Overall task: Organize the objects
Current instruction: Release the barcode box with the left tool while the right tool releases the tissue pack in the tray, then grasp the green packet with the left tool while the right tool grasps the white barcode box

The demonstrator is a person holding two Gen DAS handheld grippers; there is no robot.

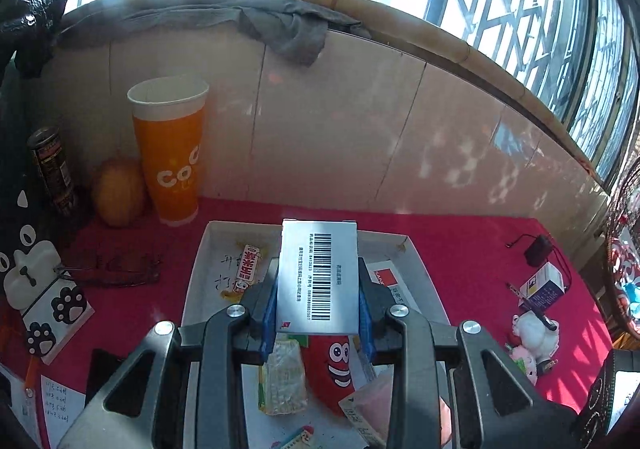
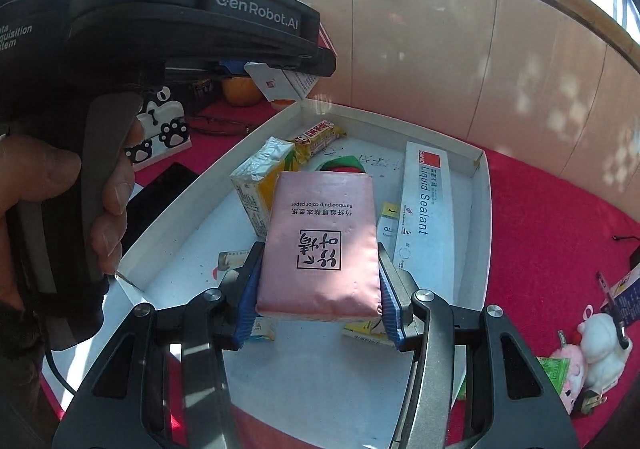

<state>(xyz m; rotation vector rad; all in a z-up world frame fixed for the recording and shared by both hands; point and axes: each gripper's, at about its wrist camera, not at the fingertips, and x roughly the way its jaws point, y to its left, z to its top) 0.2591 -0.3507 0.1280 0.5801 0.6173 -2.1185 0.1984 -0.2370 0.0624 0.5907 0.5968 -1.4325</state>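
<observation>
The left gripper [image 1: 318,323] has its jaws clamped on a grey barcoded box [image 1: 318,275], held above the white tray [image 1: 196,269]. The right gripper [image 2: 318,307] has its jaws pressed against the sides of a pink tissue pack [image 2: 320,237], also over the tray. Below lie a sealant box [image 2: 426,205], a yellow carton [image 2: 256,181] and a snack bar [image 2: 316,137]. On the red counter [image 1: 460,249], far left, stand an orange cup [image 1: 170,149] and a can [image 1: 52,169].

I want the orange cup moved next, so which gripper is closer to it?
Left. The left gripper hangs over the tray's far end, with the orange cup just beyond; the right gripper sits further back over the tray.
</observation>
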